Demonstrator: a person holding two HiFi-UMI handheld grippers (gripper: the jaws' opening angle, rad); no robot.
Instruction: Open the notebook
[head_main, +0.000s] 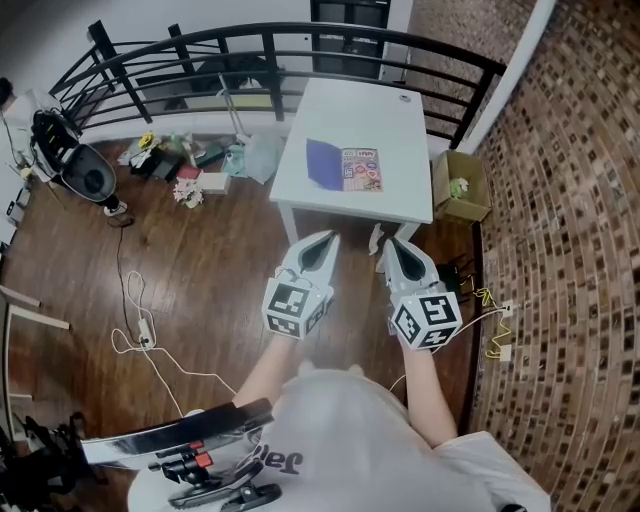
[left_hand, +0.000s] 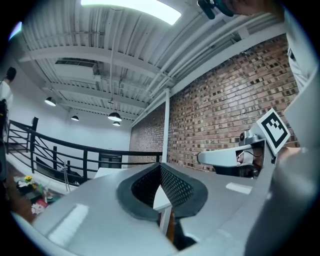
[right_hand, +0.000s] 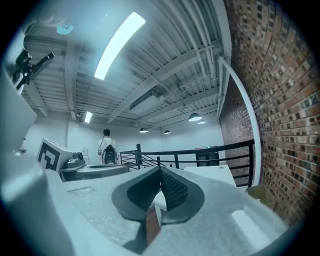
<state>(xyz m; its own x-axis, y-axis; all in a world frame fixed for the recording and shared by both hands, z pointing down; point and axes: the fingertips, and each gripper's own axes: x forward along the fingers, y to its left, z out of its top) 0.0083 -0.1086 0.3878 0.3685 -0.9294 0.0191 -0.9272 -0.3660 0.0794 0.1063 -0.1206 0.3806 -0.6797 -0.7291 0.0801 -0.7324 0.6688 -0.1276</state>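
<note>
The notebook (head_main: 345, 167) lies flat on the white table (head_main: 400, 130), a purple part at its left and a colourful printed part at its right. Both grippers are held level in front of the person, short of the table's near edge and well apart from the notebook. My left gripper (head_main: 328, 238) has its jaws meeting at the tips with nothing between them, as the left gripper view (left_hand: 161, 165) also shows. My right gripper (head_main: 388, 243) is likewise shut and empty (right_hand: 160, 169). In both gripper views only the table's edge (right_hand: 207, 172) shows beyond the jaws; the notebook is hidden there.
A black railing (head_main: 270, 40) runs behind the table and a brick wall (head_main: 580, 200) stands at the right. An open cardboard box (head_main: 462, 186) sits by the table's right side. Clutter (head_main: 190, 165) and cables (head_main: 140, 330) lie on the wooden floor at the left. A person (right_hand: 106, 147) stands far off.
</note>
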